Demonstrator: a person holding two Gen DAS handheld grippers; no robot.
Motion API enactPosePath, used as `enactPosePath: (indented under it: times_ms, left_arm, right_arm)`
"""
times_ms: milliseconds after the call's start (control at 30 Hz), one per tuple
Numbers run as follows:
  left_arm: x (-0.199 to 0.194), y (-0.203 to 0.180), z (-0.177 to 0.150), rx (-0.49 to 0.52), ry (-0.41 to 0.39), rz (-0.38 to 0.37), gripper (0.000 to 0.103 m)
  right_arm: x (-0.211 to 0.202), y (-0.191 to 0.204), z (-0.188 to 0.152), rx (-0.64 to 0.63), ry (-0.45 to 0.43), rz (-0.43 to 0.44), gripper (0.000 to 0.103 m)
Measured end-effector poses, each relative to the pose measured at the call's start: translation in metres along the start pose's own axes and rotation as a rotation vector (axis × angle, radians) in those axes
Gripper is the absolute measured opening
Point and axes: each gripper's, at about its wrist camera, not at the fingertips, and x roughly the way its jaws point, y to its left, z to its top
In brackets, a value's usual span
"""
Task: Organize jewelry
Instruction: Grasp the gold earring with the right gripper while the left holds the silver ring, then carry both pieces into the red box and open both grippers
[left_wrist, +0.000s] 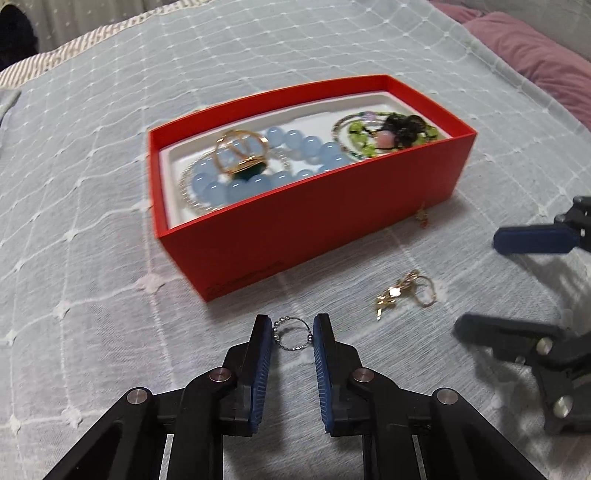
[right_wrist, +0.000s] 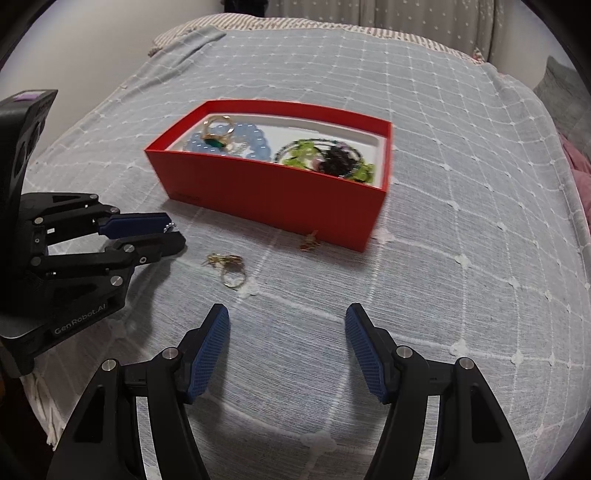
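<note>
A thin silver beaded ring (left_wrist: 291, 334) sits upright between the blue pads of my left gripper (left_wrist: 291, 325), which is shut on it just in front of the red box (left_wrist: 295, 221). In the right wrist view the same ring (right_wrist: 170, 226) peeks out at the left gripper's (right_wrist: 173, 230) tips. The red box (right_wrist: 273, 192) holds a blue bead bracelet (left_wrist: 314, 147), a gold ring with a green stone (left_wrist: 242, 151) and a green bead bracelet (left_wrist: 354, 134). Gold earrings (left_wrist: 406, 291) (right_wrist: 227, 266) lie loose on the bedspread. My right gripper (right_wrist: 288, 314) (left_wrist: 476, 284) is open and holds nothing, to the right of the earrings.
A small gold and red piece (left_wrist: 423, 218) (right_wrist: 309, 240) lies against the box's front wall. Everything rests on a grey-blue checked bedspread (right_wrist: 443, 258). A pink pillow (left_wrist: 535, 55) lies at the far right, and the bed's edge falls away at left.
</note>
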Motion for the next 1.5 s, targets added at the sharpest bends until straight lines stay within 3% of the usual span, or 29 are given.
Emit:
enactPosePath:
  times_ms: [133, 400, 900, 1500]
  left_arm:
    - [-0.002, 0.008, -0.003, -0.040, 0.021, 0.044, 0.017]
    - [-0.007, 0.020, -0.009, -0.085, 0.044, 0.038, 0.017]
    - [-0.009, 0.021, -0.011, -0.090, 0.049, 0.039, 0.017]
    - [-0.020, 0.027, -0.007, -0.115, 0.025, 0.029, 0.017]
  right_arm:
    - [0.007, 0.013, 0.005, -0.028, -0.003, 0.005, 0.068]
    - [0.018, 0.029, 0.015, -0.054, -0.012, 0.015, 0.042]
    - [0.019, 0.038, 0.018, -0.105, -0.021, 0.001, 0.016]
    - [0.001, 0.029, 0.018, -0.069, -0.037, 0.019, 0.016]
